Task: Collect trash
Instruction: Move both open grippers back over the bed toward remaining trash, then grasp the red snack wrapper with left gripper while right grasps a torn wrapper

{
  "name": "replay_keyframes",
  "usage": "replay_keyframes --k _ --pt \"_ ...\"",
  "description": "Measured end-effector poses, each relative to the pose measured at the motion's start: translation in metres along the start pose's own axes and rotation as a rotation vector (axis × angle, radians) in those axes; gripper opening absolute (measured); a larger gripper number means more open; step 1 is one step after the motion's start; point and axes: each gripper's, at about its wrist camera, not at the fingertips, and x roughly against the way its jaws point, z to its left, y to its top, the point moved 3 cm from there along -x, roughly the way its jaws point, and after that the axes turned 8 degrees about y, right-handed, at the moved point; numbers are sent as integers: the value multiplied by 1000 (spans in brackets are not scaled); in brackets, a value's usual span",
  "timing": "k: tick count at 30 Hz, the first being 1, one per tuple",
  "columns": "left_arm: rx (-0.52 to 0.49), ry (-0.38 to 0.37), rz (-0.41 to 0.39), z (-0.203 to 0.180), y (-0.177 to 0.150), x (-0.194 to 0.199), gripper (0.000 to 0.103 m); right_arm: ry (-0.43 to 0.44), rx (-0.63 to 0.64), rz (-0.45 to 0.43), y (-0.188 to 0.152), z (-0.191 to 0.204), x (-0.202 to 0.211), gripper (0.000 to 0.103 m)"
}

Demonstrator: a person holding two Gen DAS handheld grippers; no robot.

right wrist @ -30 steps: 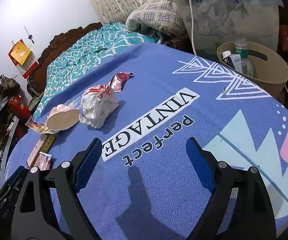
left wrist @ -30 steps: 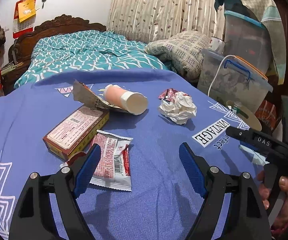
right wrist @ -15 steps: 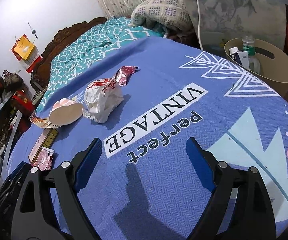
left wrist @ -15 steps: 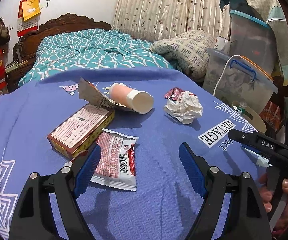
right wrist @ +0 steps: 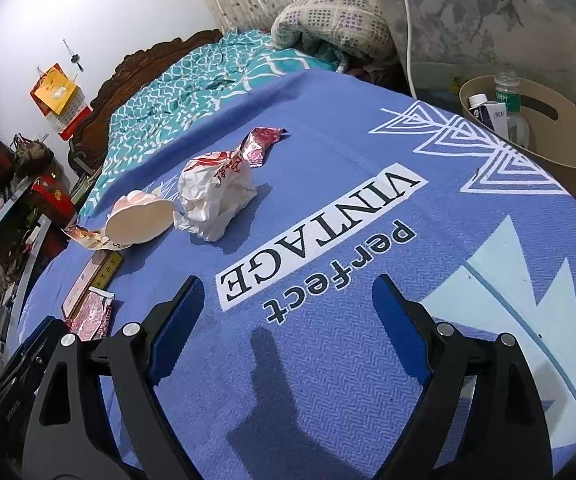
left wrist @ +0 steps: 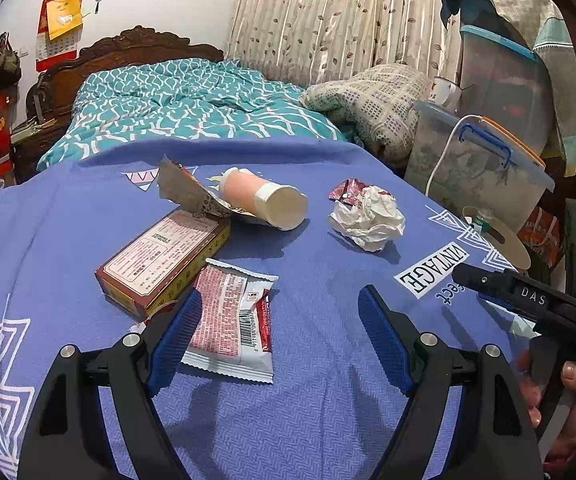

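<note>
Trash lies on a blue cloth: a red and white snack wrapper [left wrist: 234, 320], a flat red box [left wrist: 164, 256], a tipped paper cup [left wrist: 272, 202] on torn paper, a crumpled white paper ball [left wrist: 367, 220] and a small red foil wrapper [left wrist: 345, 192]. My left gripper [left wrist: 280, 332] is open just above the cloth, its left finger over the snack wrapper's edge. My right gripper [right wrist: 286, 316] is open over the "VINTAGE perfect" print, with the paper ball [right wrist: 216, 196], cup [right wrist: 138, 220] and foil wrapper [right wrist: 262, 144] beyond it. A tan bin [right wrist: 559, 136] holding bottles stands at the cloth's far right edge.
A bed with a teal quilt [left wrist: 184, 108] lies behind the cloth. Clear storage boxes [left wrist: 483, 172] and a folded blanket [left wrist: 371, 104] crowd the right side. A hand [left wrist: 567, 396] holds the right gripper's black handle at the left view's right edge. Clutter fills shelves at the left.
Both views have drifted slightly, so the trash sits a little lower and closer in each frame. Both grippers stay open and nothing on the cloth has moved.
</note>
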Motion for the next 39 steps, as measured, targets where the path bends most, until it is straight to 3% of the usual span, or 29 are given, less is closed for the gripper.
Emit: replay_keyframes --k 9,13,16,20,23,27,30,31,33,34,36,39 --pt "14 -41 -7 5 2 1 76 34 11 -6 -1 4 4 83" --pt "90 -75 32 24 4 0 76 73 57 24 -2 15 3 64" --pt "153 -58 31 52 10 7 76 130 104 46 -4 30 2 52" --pt "188 45 48 92 23 0 75 232 213 126 -3 72 -16 45" --pt "208 82 69 108 24 -5 75 279 434 179 5 142 -37 46" --pt "273 83 57 125 21 -1 75 274 655 210 9 212 -73 47" --pt "303 83 67 132 17 1 75 232 737 236 10 248 -117 45" --pt "301 83 70 133 16 1 75 213 748 247 11 251 -129 43" --pt "277 85 77 132 18 2 76 186 743 291 13 251 -155 20" --pt "261 86 78 130 19 3 76 194 720 298 16 243 -158 15" --pt "222 92 81 125 22 4 77 239 644 256 26 233 -143 9" --pt "182 77 96 114 23 7 76 377 517 199 38 220 -89 7"
